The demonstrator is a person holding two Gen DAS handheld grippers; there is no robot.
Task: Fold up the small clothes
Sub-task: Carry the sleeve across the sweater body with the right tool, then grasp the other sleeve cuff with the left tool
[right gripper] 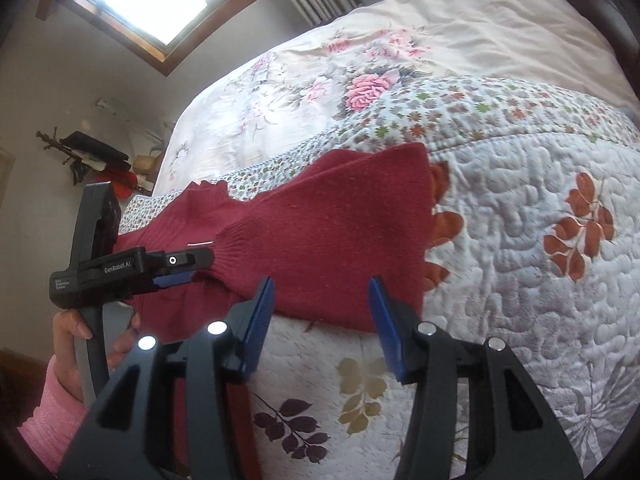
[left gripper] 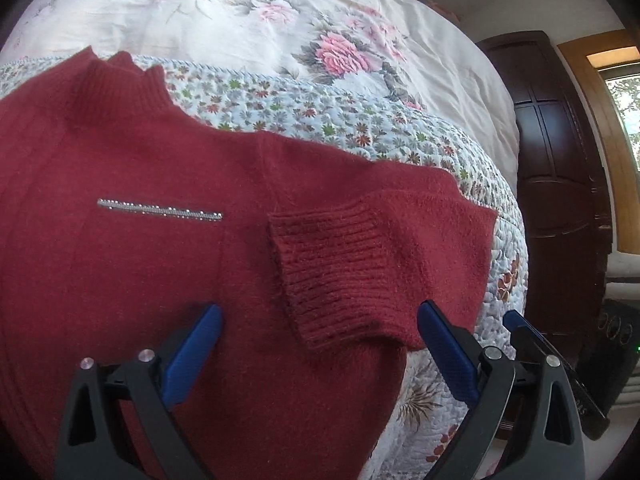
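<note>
Now, jaws: we hold left gripper [left gripper: 320,344] and right gripper [right gripper: 322,320] spread wide, empty.
Sweater: our red sweater [left gripper: 140,260] lies flat on the quilt [right gripper: 520,280].
Risk: the folded sleeve [left gripper: 360,256] could slip open.

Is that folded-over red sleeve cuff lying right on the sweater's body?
Touching. In the left wrist view the ribbed cuff lies flat on the red sweater, with no gap showing under it.

Dark red sweater [left gripper: 160,260], floral white quilt [right gripper: 520,300]
</note>
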